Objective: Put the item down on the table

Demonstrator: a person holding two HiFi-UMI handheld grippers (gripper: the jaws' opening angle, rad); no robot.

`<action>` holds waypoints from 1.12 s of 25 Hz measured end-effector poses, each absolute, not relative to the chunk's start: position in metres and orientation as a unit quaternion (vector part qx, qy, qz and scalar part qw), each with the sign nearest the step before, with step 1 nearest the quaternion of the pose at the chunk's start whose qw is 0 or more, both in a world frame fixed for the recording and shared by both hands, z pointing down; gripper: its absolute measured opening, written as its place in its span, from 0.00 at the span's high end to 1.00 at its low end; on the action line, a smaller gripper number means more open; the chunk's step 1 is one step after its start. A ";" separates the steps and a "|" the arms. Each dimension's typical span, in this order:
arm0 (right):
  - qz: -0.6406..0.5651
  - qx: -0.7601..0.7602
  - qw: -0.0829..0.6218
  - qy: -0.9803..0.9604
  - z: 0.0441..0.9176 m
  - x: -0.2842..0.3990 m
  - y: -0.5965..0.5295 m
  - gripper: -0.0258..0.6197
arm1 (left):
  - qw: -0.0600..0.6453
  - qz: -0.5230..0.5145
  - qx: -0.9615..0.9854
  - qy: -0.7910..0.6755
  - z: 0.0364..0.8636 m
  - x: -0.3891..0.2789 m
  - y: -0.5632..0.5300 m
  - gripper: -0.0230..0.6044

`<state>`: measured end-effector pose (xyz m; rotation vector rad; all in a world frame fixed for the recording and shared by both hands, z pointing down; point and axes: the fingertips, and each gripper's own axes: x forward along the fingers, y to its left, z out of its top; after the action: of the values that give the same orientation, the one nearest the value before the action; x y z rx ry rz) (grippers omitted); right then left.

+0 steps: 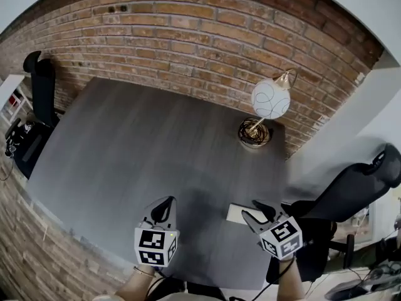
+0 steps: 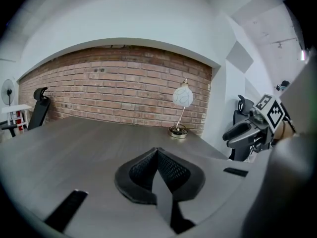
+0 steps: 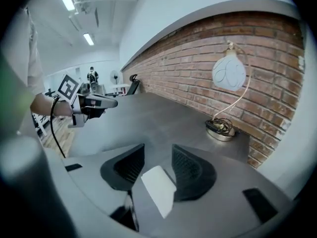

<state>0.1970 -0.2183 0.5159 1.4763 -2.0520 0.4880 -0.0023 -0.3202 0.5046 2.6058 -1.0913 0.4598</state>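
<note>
A flat white item [image 1: 237, 214] lies on the grey table [image 1: 156, 143] near its front right edge. My right gripper [image 1: 252, 210] hovers over the item's right end. In the right gripper view the item [image 3: 158, 190] sits low between the two black jaws, with a gap showing beside the left jaw. My right gripper [image 3: 158, 150] is open. My left gripper [image 1: 164, 209] hovers over the table's front edge, left of the item. Its jaws meet at their tips, so my left gripper [image 2: 157, 150] is shut and holds nothing.
A lamp with a white globe shade [image 1: 270, 99] and a brass base [image 1: 254, 132] stands at the table's far right, by the brick wall [image 1: 188, 30]. A black office chair [image 1: 351, 193] is to the right of the table, another black chair [image 1: 41, 80] at the far left.
</note>
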 end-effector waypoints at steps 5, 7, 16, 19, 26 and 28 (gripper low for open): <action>0.163 0.639 0.204 -0.723 0.475 0.209 -0.211 0.79 | 0.124 0.131 0.916 -0.357 0.471 0.016 -0.317 0.95; 0.150 0.671 0.176 -0.704 0.455 0.214 -0.206 0.82 | 0.116 0.119 0.922 -0.348 0.459 0.024 -0.316 0.95; 0.113 0.821 0.091 -0.552 0.389 0.247 -0.170 0.89 | 0.084 0.081 0.941 -0.319 0.413 0.051 -0.314 0.95; 0.105 0.850 0.074 -0.512 0.378 0.262 -0.158 0.89 | 0.069 0.068 0.946 -0.311 0.393 0.059 -0.317 0.95; 0.099 0.880 0.063 -0.461 0.374 0.280 -0.136 0.89 | 0.049 0.058 0.951 -0.301 0.365 0.068 -0.323 0.95; 0.098 0.878 0.064 -0.464 0.373 0.278 -0.137 0.89 | 0.047 0.057 0.951 -0.300 0.364 0.070 -0.322 0.95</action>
<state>0.2780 -0.1371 0.3734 2.6522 -1.4012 0.2949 0.0700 -0.3223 0.3638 2.9019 -0.9144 0.1728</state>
